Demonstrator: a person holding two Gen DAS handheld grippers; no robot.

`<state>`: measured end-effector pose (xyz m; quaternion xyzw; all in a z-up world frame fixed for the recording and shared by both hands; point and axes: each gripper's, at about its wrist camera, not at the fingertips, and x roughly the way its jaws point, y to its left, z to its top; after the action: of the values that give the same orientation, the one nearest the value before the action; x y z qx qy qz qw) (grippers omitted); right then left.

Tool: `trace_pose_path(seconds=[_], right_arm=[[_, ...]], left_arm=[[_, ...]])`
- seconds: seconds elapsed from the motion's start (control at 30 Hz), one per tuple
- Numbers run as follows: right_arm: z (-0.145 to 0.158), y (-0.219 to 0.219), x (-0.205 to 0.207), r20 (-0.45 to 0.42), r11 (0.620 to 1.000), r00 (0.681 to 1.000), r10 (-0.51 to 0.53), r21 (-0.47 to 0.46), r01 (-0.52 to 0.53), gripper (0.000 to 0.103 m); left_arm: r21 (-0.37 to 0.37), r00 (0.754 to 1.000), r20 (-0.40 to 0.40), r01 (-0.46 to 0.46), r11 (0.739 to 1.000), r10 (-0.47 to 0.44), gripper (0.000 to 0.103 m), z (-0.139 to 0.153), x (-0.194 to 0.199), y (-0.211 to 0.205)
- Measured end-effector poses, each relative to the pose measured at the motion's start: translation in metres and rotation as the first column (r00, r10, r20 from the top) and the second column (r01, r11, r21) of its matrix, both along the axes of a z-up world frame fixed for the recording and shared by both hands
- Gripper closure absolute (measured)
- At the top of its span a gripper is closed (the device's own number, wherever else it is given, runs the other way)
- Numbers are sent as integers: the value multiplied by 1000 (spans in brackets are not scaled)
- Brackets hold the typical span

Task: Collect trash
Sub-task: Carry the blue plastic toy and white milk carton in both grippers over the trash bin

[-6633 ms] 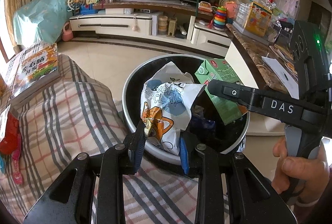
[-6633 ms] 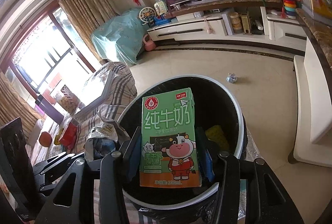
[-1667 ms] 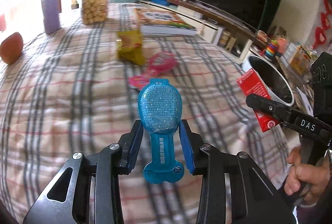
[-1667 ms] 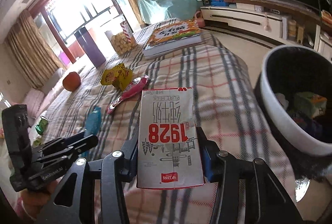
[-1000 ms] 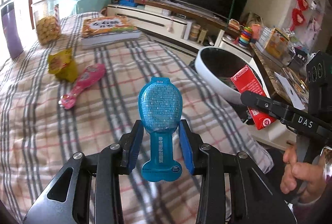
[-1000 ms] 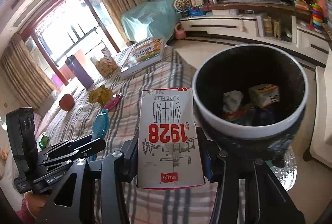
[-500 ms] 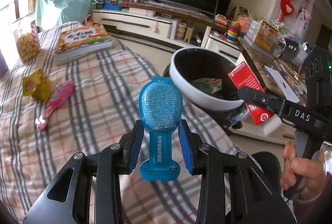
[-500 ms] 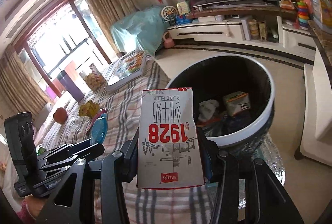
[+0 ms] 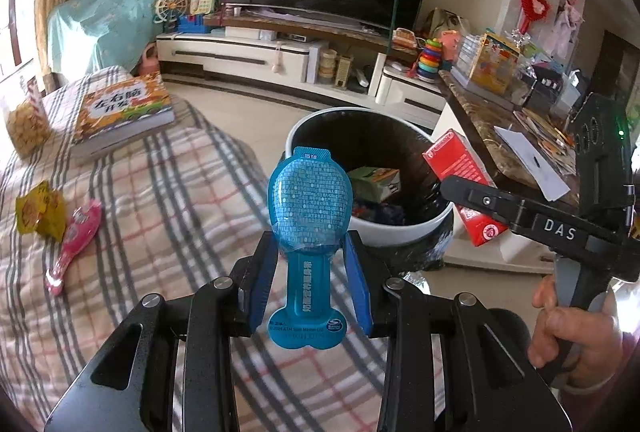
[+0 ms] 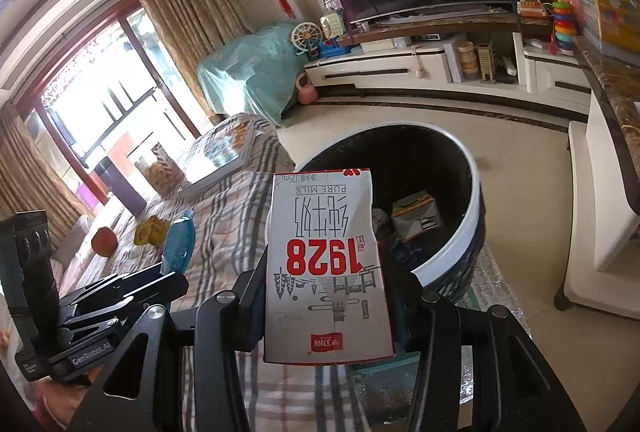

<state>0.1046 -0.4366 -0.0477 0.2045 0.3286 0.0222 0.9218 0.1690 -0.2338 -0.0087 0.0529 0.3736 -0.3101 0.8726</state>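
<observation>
My left gripper (image 9: 307,284) is shut on a blue plastic blister pack (image 9: 308,216), held upright over the plaid table's edge, just short of the round trash bin (image 9: 404,230). My right gripper (image 10: 332,296) is shut on a red-and-white milk carton (image 10: 326,272), printed "1928", held upside down in front of the bin (image 10: 452,252). The carton (image 9: 460,184) also shows in the left wrist view at the bin's right rim. A green carton (image 9: 376,182) and other trash lie inside the bin.
On the plaid tablecloth (image 9: 168,216) lie a pink toy brush (image 9: 74,242), a yellow wrapper (image 9: 40,212), a thick book (image 9: 124,110) and a snack jar (image 9: 22,120). A TV cabinet (image 9: 256,60) stands behind. A marble counter (image 9: 500,144) is to the right.
Both grippers have swung from the table toward the bin, each keeping its item. The bin is now closer and more central in both views.
</observation>
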Motion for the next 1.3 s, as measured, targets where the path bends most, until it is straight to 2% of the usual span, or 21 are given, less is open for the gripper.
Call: trace_pose_path(seconds=[0.87, 1.3], right_arm=[[-8, -36, 42, -71, 999, 997, -10, -48, 6, 54], [-11, -44, 62, -96, 998, 995, -8, -62, 2, 54]], left_arm=[[50, 999, -9, 49, 998, -48, 70, 0, 43, -58], [66, 998, -49, 47, 997, -44, 70, -11, 65, -77]])
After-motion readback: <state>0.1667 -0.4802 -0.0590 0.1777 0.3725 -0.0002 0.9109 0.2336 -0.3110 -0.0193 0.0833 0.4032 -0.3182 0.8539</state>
